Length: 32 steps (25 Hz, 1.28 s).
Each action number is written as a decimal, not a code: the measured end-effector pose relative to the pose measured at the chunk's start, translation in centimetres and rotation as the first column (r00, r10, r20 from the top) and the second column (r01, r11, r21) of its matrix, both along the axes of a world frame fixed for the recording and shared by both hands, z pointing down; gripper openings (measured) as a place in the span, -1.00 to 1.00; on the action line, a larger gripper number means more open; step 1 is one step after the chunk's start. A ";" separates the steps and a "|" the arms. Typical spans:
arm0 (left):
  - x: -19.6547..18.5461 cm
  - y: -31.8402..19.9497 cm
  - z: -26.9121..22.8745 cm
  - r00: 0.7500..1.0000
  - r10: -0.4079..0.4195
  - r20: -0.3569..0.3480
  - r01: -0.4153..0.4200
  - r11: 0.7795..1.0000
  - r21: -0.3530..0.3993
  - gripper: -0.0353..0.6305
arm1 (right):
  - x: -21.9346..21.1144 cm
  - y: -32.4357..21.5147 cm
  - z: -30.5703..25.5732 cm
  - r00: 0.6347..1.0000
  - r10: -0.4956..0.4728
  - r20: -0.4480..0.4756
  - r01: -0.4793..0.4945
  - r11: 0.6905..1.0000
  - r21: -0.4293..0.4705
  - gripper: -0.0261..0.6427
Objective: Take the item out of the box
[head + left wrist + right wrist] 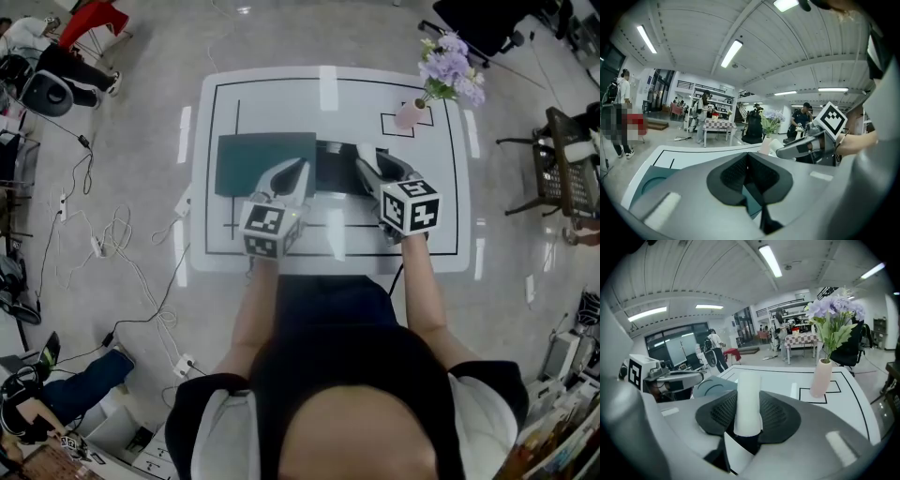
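My right gripper [748, 427] is shut on a white cylinder [748, 399] that stands upright between its dark pads. In the head view this gripper [367, 155] hangs over the right end of the dark open box [333, 169] at the table's middle. A dark teal lid [264, 161] lies flat to the left of the box. Over the seam between lid and box is my left gripper [296, 167]. In its own view, the left gripper [748, 165] has its pads meeting at the tips with nothing between them.
A pink vase [410, 113] with purple flowers stands in a marked square at the table's far right corner. The white table [431, 234] carries black outline markings. Cables, chairs and bags lie on the floor around it. People stand in the distance.
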<state>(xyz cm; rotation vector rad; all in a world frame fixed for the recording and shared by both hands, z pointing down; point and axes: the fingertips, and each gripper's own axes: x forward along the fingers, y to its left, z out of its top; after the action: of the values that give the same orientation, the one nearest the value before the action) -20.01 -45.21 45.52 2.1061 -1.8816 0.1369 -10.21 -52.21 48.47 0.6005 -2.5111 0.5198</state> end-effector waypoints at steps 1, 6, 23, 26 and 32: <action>0.1 0.0 -0.2 1.000 0.002 -0.003 -0.002 1.000 0.004 -0.87 | 0.2 0.0 -0.6 1.000 0.011 0.021 -0.011 1.000 -0.001 -0.50; 0.5 -0.2 -1.7 1.000 0.014 0.001 -0.014 1.000 0.026 -0.87 | 1.3 0.0 -3.2 0.995 0.056 0.081 -0.058 0.998 0.028 -0.50; -0.5 0.4 -4.3 0.999 0.001 0.047 -0.006 0.993 0.116 -0.87 | 6.8 0.0 -10.1 0.908 0.253 0.333 -0.360 0.878 0.315 -0.50; -0.2 0.4 -5.0 0.998 0.007 0.056 -0.015 0.990 0.143 -0.87 | 7.5 0.7 -10.7 0.900 0.241 0.362 -0.372 0.859 0.352 -0.50; 0.4 0.7 -4.9 0.998 0.008 0.058 -0.017 0.987 0.157 -0.87 | 8.9 1.4 -9.6 0.899 0.264 0.349 -0.388 0.849 0.359 -0.50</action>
<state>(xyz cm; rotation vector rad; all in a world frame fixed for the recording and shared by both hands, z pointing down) -19.60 -44.49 40.60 2.2397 -1.9719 0.0534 -1.29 -50.82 38.87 1.2198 -2.8350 0.1806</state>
